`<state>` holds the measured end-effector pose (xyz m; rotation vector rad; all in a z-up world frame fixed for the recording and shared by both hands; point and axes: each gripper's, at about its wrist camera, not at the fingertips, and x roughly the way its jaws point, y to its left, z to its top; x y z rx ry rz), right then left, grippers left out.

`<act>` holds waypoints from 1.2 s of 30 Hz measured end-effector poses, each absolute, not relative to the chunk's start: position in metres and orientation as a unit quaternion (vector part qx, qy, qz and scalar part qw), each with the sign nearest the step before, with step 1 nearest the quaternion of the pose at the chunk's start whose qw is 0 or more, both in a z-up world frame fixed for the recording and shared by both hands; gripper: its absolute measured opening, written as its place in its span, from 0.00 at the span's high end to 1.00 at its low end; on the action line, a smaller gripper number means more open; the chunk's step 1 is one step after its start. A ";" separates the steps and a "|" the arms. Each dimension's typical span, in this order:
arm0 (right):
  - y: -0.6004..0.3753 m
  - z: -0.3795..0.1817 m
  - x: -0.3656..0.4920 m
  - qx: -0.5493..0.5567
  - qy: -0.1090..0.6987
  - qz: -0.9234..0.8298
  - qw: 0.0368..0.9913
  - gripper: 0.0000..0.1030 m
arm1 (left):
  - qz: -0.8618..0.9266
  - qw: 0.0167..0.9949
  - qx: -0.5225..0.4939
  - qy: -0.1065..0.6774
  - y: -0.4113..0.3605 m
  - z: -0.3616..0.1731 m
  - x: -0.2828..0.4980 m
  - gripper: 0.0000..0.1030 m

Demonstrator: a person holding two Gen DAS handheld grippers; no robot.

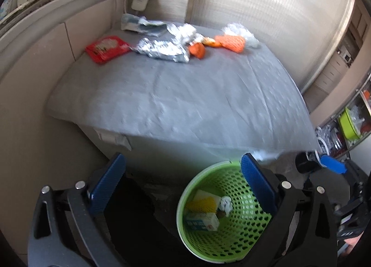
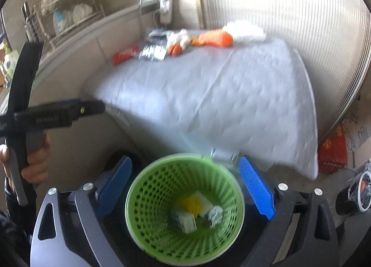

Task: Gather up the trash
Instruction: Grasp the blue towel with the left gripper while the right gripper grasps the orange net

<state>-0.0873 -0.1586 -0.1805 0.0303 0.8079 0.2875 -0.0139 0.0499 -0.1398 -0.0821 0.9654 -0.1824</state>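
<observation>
Green basket (image 2: 185, 216) sits under both spread, empty claws; only right-wrist view shows the left hand (image 2: 34, 160).

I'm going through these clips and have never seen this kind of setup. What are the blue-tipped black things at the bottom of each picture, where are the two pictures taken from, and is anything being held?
There is no robot here. A person holds a hand-operated two-finger gripper in each hand, and each gripper carries a wide-angle camera looking forward along its blue fingers. One picture comes from the left gripper, the other from the right gripper.

Both grippers are open and hold nothing. Below them stands a green perforated basket on the floor, already containing a few scraps, such as a yellow-and-white piece and a small carton.

Beyond is a surface with a grey cover. At its far end lies the remaining trash: a red packet, crumpled foil, orange pieces and clear plastic.

In the right view, the person's left hand shows on the other gripper's handle.
</observation>
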 end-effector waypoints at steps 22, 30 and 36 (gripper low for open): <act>-0.169 -0.140 0.094 0.024 0.354 0.120 0.927 0.06 | 0.001 0.900 -0.081 0.428 0.107 -0.114 0.130 0.07; -0.163 -0.141 0.161 0.015 0.355 0.116 0.927 0.06 | -0.001 0.898 -0.092 0.430 0.095 -0.117 0.202 0.07; -0.167 -0.156 0.203 0.036 0.375 0.099 0.921 0.13 | 0.011 0.896 -0.079 0.437 0.091 -0.123 0.259 0.07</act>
